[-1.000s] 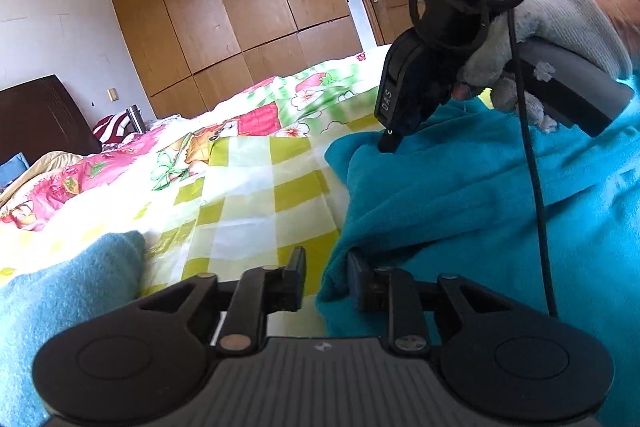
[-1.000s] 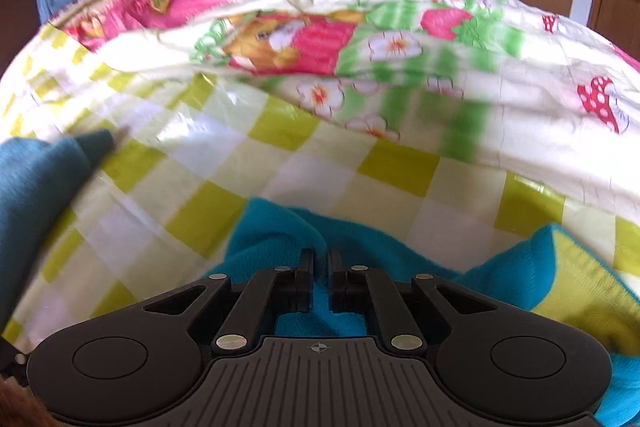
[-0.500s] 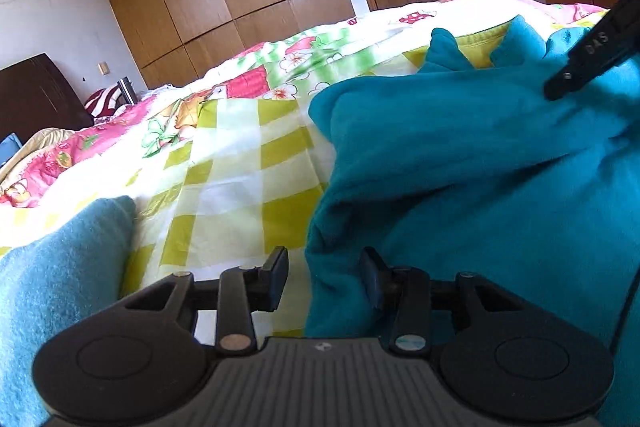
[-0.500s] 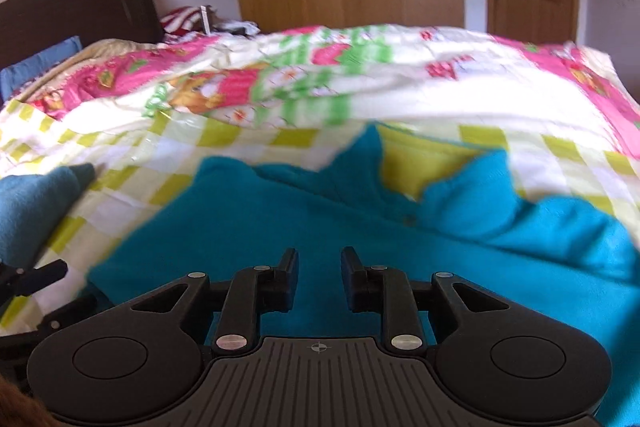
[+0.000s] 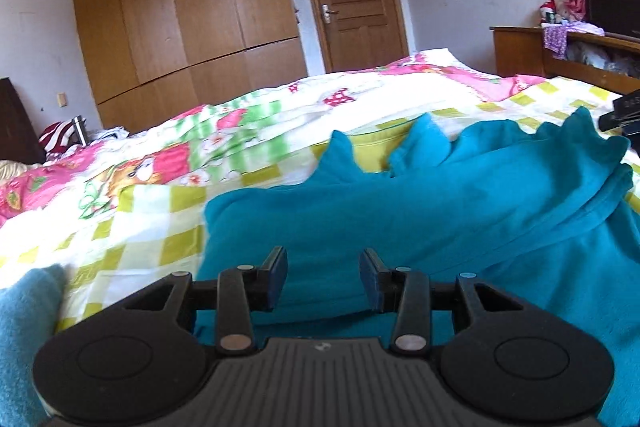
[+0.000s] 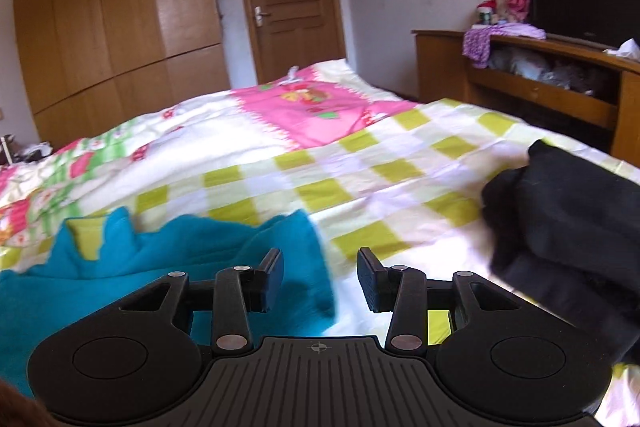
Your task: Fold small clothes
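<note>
Both my grippers have let go of the teal garment (image 5: 460, 211) and pulled back; my right gripper (image 6: 320, 275) has swung away to its far edge, jaws just opening, nothing between them. My left gripper (image 5: 323, 279) hangs parted over the fold, pads clear of the cloth. Folded over, the garment lies on the checked quilt (image 6: 360, 163). A black garment (image 6: 568, 219) to the right looks next.

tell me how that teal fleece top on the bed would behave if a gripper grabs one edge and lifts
The teal fleece top would probably droop and sag rather than hold shape: it already lies in soft rolls and bunched folds on the quilt. Its thick, fuzzy pile suggests it should grip well, not slip. Likely light, though layers may drag along.
</note>
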The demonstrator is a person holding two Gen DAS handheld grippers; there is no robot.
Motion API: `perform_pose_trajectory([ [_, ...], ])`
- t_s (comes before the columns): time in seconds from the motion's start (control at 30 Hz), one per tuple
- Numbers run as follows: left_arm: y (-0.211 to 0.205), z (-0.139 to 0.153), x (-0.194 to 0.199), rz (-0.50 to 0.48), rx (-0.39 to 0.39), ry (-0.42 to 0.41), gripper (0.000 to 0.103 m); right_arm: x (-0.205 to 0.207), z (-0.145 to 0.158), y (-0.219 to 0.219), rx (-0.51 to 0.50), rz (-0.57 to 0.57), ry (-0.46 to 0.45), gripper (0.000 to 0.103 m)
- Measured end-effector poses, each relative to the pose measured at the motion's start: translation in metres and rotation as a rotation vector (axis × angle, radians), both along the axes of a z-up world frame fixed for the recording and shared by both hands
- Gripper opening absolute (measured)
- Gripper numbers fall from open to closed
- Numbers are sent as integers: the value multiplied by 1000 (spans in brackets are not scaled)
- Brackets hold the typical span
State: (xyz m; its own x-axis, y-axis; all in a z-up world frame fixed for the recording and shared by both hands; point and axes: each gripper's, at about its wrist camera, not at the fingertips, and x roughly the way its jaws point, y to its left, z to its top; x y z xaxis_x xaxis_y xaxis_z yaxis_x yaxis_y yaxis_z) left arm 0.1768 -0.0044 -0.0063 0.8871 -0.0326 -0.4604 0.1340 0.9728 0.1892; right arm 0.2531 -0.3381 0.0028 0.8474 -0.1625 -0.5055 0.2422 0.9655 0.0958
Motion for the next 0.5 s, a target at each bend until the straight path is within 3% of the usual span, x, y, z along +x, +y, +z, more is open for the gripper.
perform_pose_trajectory([
  [0.03, -8, 0, 1, -16, 14, -4, 54, 7, -4, -5, 30, 17, 26, 49],
  [0.17, -27, 3, 3, -55, 37, -8, 55, 24, -11, -14, 198, 147, 97, 47],
  [0.2, -29, 3, 4, -55, 44, -8, 55, 26, -8, -14, 203, 168, 103, 34],
  [0.23, -31, 4, 5, -54, 51, -9, 55, 28, -6, -13, 194, 171, 108, 14],
  [0.33, -33, 9, 7, -44, 44, -25, 55, 28, 13, -17, 234, 218, 59, 2],
  [0.43, -35, 6, 11, -31, 45, -12, 55, 25, 26, -22, 258, 227, -21, 1],
  [0.5, -38, -2, 12, -31, 73, 7, 55, 32, 10, -25, 224, 186, 42, 1],
])
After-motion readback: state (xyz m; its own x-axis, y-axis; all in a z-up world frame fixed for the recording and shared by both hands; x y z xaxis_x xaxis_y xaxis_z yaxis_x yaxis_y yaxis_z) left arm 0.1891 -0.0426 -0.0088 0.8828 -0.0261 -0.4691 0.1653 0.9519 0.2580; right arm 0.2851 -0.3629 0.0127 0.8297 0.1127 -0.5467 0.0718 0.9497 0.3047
